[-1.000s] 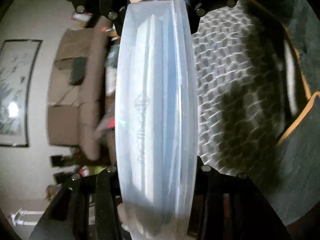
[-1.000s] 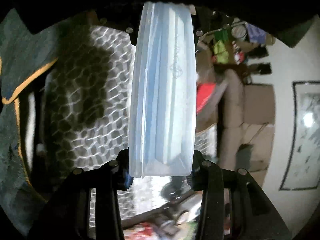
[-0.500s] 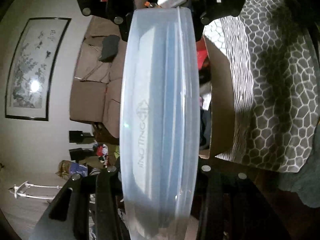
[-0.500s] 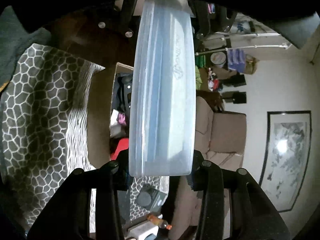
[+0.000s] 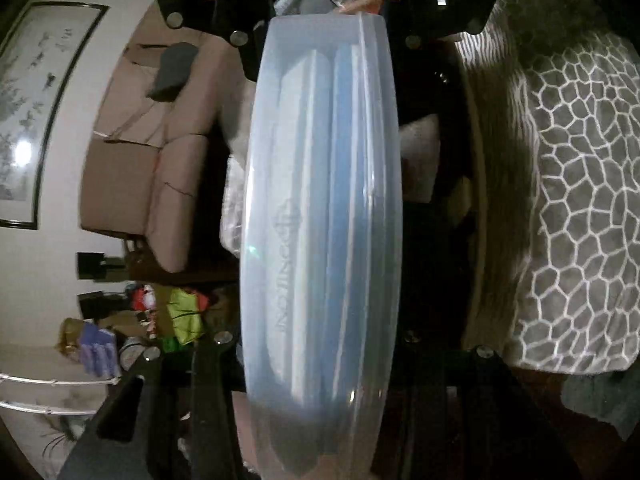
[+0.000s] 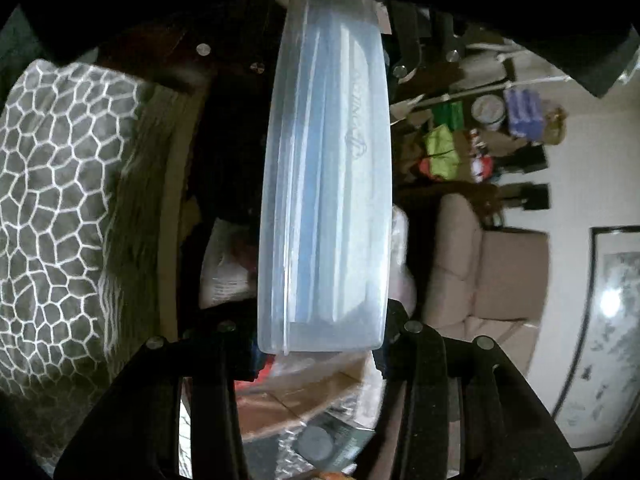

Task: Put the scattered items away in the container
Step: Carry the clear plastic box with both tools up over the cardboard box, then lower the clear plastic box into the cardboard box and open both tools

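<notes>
Translucent plastic box (image 5: 320, 216), lid on, pale flat sheets w/ a blue layer faintly visible inside, hangs on edge between both claws, above a dark open bin (image 5: 432, 168) w/ a grey honeycomb-pattern cloth (image 5: 568, 200) draped on its side. Left claw (image 5: 316, 364) is clenched on one end of the box, right claw (image 6: 316, 344) on the other; both tilt downward. Left view alone shows the opposite claw past the box top; right view alone shows a foil-wrapped bundle (image 6: 320, 440) below.
</notes>
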`<move>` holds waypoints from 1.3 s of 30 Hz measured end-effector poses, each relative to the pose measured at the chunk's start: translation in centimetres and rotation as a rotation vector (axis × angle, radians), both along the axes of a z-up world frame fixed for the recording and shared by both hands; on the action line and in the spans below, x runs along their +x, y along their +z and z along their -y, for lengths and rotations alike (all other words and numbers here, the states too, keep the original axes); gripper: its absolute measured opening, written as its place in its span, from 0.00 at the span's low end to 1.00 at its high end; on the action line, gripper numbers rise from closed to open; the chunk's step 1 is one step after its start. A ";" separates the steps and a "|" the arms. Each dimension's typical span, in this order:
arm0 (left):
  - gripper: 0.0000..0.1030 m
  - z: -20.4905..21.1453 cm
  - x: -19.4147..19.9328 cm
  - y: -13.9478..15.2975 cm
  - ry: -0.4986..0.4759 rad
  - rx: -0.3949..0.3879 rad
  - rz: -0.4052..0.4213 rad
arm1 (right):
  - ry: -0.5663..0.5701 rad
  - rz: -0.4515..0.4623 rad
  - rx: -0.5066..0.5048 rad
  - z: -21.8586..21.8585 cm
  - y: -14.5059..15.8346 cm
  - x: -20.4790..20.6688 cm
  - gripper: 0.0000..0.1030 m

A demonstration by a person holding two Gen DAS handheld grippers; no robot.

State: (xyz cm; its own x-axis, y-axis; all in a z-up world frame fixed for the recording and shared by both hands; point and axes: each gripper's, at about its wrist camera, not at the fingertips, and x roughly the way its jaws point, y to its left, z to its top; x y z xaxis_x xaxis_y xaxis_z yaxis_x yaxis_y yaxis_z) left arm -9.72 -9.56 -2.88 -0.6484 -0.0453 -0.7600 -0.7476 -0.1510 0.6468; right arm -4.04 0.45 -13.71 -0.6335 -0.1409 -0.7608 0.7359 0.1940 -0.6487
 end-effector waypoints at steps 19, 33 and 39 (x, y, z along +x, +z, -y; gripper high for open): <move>0.73 -3.6 1.3 -2.3 -0.012 0.007 -0.045 | 0.013 -0.038 -0.015 -4.6 -2.3 -2.9 0.41; 1.00 -3.2 10.8 3.3 -0.063 -0.001 -0.163 | 0.149 -0.092 -0.025 -6.2 1.9 3.1 0.80; 1.00 -3.6 14.5 5.0 -0.080 -0.026 -0.158 | 0.162 -0.100 -0.044 -6.3 4.8 5.9 0.83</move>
State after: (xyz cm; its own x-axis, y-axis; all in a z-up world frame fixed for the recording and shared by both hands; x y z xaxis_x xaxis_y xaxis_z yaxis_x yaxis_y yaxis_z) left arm 4.75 -5.98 2.16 -0.7621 -0.0074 -0.6474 -0.6451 -0.0769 0.7603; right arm 1.88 6.78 -8.92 -0.6721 -0.2784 -0.6861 0.6289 0.2745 -0.7274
